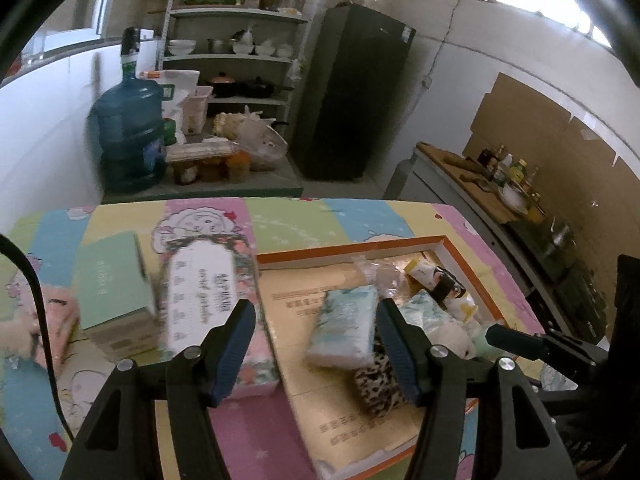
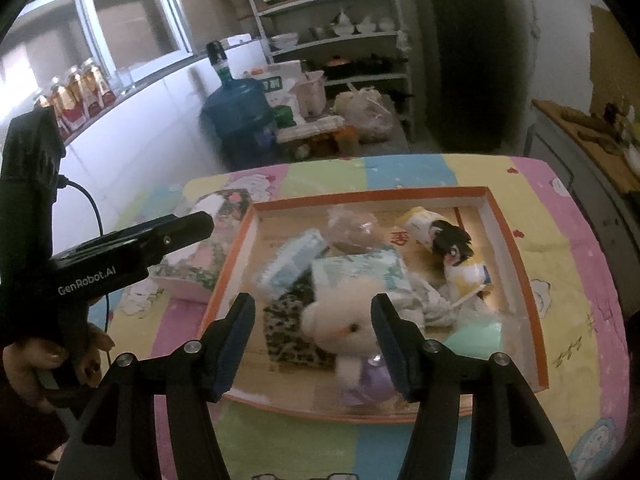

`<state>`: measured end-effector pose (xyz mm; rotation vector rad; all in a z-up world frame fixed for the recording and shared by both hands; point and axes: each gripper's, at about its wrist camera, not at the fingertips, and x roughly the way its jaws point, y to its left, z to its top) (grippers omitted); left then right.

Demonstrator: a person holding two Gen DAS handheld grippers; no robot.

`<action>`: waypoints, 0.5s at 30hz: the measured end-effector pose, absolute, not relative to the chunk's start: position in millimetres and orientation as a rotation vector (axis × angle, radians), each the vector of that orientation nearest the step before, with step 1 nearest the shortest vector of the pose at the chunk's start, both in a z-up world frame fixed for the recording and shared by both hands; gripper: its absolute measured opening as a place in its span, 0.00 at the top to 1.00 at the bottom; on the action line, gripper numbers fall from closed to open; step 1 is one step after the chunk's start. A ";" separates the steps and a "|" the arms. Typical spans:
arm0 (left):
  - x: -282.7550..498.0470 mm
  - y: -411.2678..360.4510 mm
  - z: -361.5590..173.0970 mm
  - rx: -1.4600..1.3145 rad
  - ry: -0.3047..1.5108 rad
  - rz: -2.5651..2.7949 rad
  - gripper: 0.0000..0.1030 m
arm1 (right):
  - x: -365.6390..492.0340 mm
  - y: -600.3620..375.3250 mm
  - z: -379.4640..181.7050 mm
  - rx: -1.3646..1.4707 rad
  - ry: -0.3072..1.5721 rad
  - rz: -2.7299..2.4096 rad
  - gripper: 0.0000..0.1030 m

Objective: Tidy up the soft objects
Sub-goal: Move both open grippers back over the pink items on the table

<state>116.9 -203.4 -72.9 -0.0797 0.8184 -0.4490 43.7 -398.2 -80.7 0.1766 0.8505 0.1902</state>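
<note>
An orange-rimmed tray [image 1: 460,250] [image 2: 516,256] lies on the cartoon-print table cloth and holds several soft items. My left gripper [image 1: 316,344] hangs open above it, over a light-blue tissue pack [image 1: 344,324] that lies in the tray. A leopard-print cloth [image 1: 376,388] [image 2: 288,332] sits beside the pack. My right gripper [image 2: 314,340] is open over a white plush toy [image 2: 340,328] that rests in the tray, its pads apart from the toy. A second tissue pack [image 2: 360,268], a black-haired doll [image 2: 448,248] and a clear bag [image 2: 352,224] lie further back.
Left of the tray stand a floral tissue box [image 1: 212,280] and a green box [image 1: 112,280], with a pink item [image 1: 60,320] at the table's left edge. Beyond the table are a blue water jug [image 1: 128,140], shelves [image 1: 240,60], a dark fridge [image 1: 352,100] and a counter [image 1: 480,184].
</note>
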 end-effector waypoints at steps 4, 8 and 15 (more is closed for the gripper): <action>111.3 -186.4 -68.1 -0.088 0.807 -0.431 0.39 | 42.3 -385.1 -75.1 0.167 0.841 0.205 0.40; 106.4 -173.2 -65.1 -0.095 0.799 -0.420 0.39 | 40.5 -371.0 -71.4 0.155 0.836 0.219 0.40; 97.6 -150.3 -60.0 -0.108 0.785 -0.411 0.39 | 35.9 -348.9 -66.3 0.137 0.831 0.236 0.40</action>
